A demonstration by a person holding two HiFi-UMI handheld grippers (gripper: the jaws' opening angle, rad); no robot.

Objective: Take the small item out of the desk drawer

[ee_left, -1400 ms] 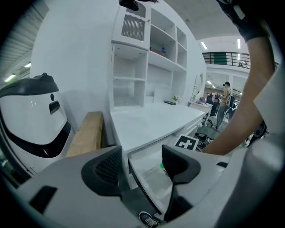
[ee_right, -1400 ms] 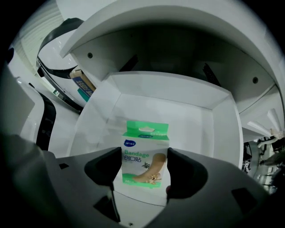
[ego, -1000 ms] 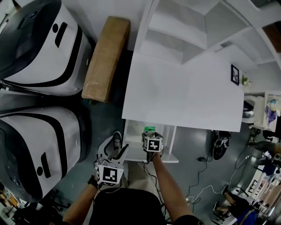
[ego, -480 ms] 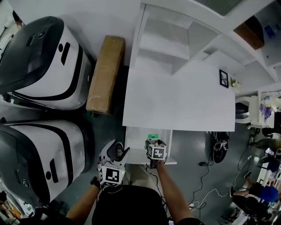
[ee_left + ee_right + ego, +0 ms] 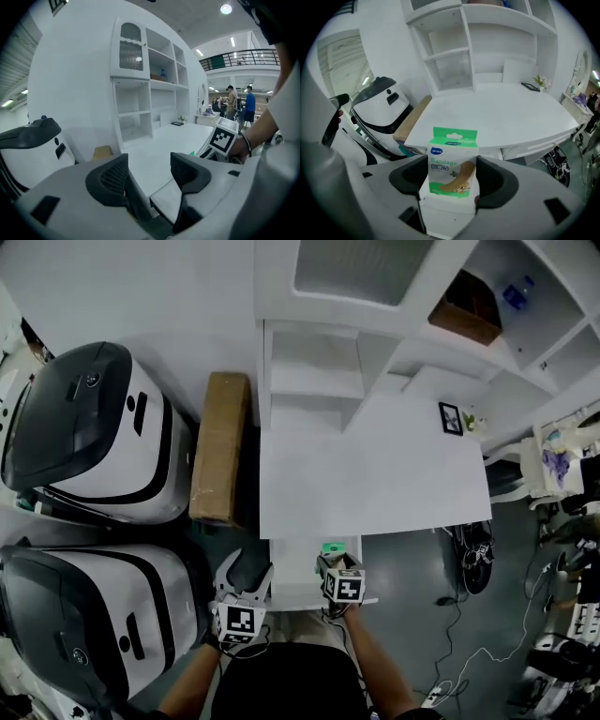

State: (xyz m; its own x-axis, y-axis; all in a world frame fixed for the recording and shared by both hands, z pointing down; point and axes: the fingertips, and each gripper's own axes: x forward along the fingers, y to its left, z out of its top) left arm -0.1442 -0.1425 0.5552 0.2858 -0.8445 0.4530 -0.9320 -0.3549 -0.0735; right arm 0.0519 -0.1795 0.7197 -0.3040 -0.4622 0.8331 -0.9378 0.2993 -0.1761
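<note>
A green and white bandage box [image 5: 452,161] stands upright between the pads of my right gripper [image 5: 452,182], which is shut on its sides. In the head view the bandage box [image 5: 330,547] and right gripper [image 5: 334,561] hang over the open white drawer [image 5: 298,585], just below the front edge of the white desk [image 5: 375,484]. To the left of the drawer, my left gripper [image 5: 246,576] is open with nothing in it. In its own view the left gripper [image 5: 150,169] frames the drawer's edge [image 5: 166,199].
Two large white and black machines [image 5: 94,437] [image 5: 84,615] fill the left side. A brown cardboard box [image 5: 220,446] lies between them and the desk. White shelves [image 5: 328,371] rise behind the desk, and a small picture frame [image 5: 450,418] stands on it. Cables and shoes [image 5: 473,568] lie on the floor at the right.
Both grippers have come up, the right one carrying the bandage box above the drawer. The head view now takes in more of the shelves behind the desk.
</note>
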